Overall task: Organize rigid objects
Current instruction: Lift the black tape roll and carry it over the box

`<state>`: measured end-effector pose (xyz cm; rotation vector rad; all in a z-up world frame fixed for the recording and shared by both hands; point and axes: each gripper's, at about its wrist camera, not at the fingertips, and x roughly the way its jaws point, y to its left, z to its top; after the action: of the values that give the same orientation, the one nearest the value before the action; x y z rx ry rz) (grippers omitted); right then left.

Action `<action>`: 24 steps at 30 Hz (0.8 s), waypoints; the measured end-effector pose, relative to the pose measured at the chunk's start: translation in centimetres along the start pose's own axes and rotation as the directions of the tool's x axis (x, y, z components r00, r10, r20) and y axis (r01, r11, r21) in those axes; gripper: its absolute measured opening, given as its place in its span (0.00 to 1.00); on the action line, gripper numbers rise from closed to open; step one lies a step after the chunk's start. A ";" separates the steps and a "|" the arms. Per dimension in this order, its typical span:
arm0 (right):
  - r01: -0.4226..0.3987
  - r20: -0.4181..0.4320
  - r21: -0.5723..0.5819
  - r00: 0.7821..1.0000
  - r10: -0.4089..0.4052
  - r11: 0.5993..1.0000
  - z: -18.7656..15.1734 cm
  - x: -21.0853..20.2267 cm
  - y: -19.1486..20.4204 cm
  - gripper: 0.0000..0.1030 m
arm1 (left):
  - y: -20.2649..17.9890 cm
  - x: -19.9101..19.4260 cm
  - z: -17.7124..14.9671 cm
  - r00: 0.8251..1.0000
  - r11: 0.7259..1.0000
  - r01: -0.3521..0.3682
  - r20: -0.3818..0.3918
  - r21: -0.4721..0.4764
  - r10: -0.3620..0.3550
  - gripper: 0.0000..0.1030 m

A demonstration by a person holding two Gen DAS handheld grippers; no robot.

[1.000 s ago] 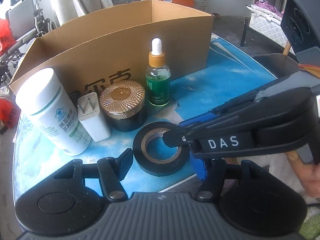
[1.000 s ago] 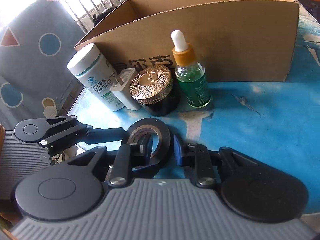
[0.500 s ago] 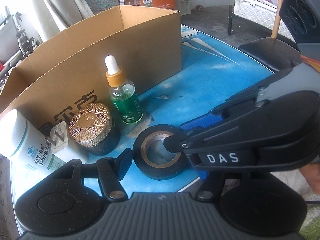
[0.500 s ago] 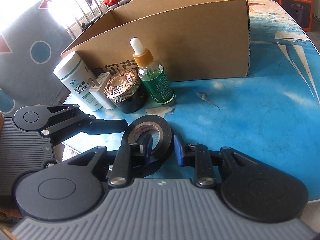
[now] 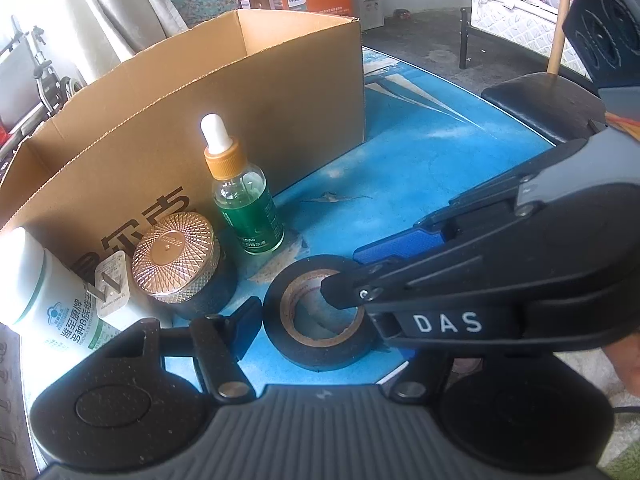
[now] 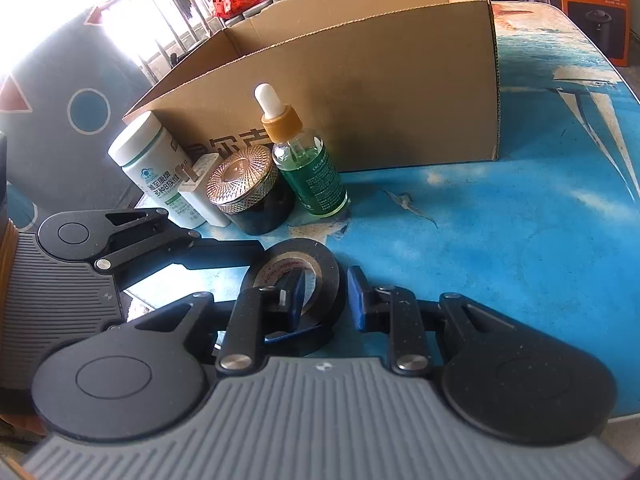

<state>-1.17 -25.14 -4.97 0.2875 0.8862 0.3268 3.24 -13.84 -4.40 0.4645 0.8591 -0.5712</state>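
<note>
The tape roll [image 6: 296,276] lies close to the near edge of the counter [image 5: 420,160], in front of a row of things that stands against the front wall of the cardboard box [image 5: 280,92]. The right tongs [image 6: 324,300] are narrow: one finger is inside the hole of the roll and the other is outside, with the wall of the roll between them, so I judge that they hold it. The left tongs [image 5: 316,344] are about half wide and hold nothing. One finger [image 5: 248,320] is just beside the outer side of the roll; the other finger is hidden behind the right tongs.

Several things could go wrong from here:

- The grip takes only one thin part of the ring. If the roll is lifted quickly, it may swing or turn between the pads and slip out.
- The roll is near the edge, so if it drops it could roll off the counter.
- The two tongs are crowded around the same roll. A small move of one may knock the other and loosen the grip.
- The jar with the gold lid [image 5: 176,264] and the dropper bottle [image 5: 248,208] are near. The bottle is tall and narrow, so a low path toward the box could tip it.
- The box wall is high; a roll that hangs low may catch its rim.
</note>
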 end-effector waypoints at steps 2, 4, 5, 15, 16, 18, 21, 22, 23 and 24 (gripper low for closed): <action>0.000 0.002 0.001 1.000 0.000 1.000 0.0 0.0 0.0 0.21 | 0.0 0.0 0.0 1.000 1.000 -0.001 0.000 -0.002 0.001 0.66; -0.002 0.003 0.009 1.000 0.002 1.000 -0.1 0.0 -0.1 0.21 | -0.1 0.0 0.0 1.000 1.000 0.001 0.000 -0.007 -0.001 0.66; -0.002 0.004 0.010 1.000 0.002 1.000 -0.1 -0.1 -0.1 0.21 | -0.1 0.0 0.0 1.000 1.000 0.001 -0.001 -0.008 -0.001 0.66; -0.001 0.016 0.032 1.000 0.001 0.999 -0.4 -0.6 -0.4 0.21 | -0.5 -0.7 0.4 1.000 1.000 0.005 0.020 0.006 -0.005 0.66; -0.001 0.018 0.035 1.000 0.000 0.999 -0.4 -0.7 -0.4 0.21 | -0.5 -0.7 0.4 1.000 1.000 0.004 0.023 0.007 -0.005 0.66; 0.000 0.023 0.035 1.000 -0.001 0.999 -0.5 -0.9 -0.4 0.21 | -0.6 -0.8 0.5 1.000 1.000 0.002 0.027 0.012 -0.003 0.66; 0.003 0.029 0.036 1.000 -0.004 0.999 -0.5 -1.1 -0.4 0.21 | -0.8 -0.8 0.6 0.999 1.000 0.000 0.032 0.018 0.000 0.66; 0.004 0.032 0.036 0.999 -0.005 0.999 -0.5 -1.2 -0.4 0.21 | -0.8 -0.9 0.6 0.999 1.000 -0.001 0.035 0.020 0.000 0.66; 0.005 0.034 0.036 0.999 -0.006 0.999 -0.5 -1.3 -0.4 0.21 | -0.9 -0.9 0.6 0.999 1.000 -0.002 0.037 0.022 0.001 0.66; 0.006 0.036 0.036 0.999 -0.007 0.999 -0.5 -1.4 -0.4 0.21 | -1.0 -1.0 0.6 0.999 1.000 -0.003 0.040 0.025 0.002 0.66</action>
<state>-2.31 -26.03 -4.49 0.3229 0.8581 0.2990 2.45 -14.66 -3.41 0.4754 0.8137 -0.5878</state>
